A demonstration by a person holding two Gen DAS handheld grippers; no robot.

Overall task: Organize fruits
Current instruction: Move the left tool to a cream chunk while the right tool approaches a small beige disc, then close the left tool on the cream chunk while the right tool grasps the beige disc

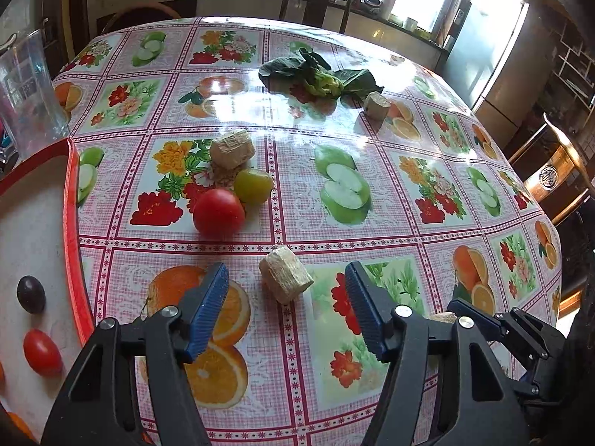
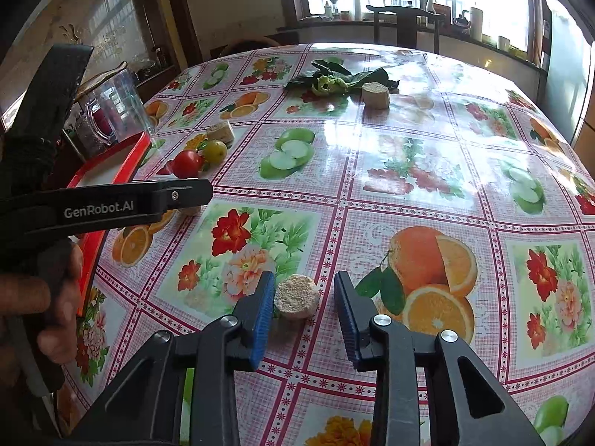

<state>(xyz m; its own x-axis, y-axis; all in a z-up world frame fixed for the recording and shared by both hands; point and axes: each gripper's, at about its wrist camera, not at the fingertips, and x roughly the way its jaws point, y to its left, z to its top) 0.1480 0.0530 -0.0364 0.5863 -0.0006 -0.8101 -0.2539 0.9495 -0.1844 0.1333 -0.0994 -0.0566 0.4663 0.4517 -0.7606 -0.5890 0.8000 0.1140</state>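
Both grippers, left gripper point(image 1: 286, 290) and right gripper point(image 2: 305, 297), stand apart, holding nothing. Just beyond the beige block point(image 1: 285, 278), the red tomato point(image 1: 218, 211) touches the green fruit point(image 1: 253, 185); smooth, round, probably soft, so grip gently across its middle

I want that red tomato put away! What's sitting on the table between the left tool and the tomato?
In the left wrist view, a beige crumbly block lies between the open left tool and the red tomato; otherwise only tablecloth.
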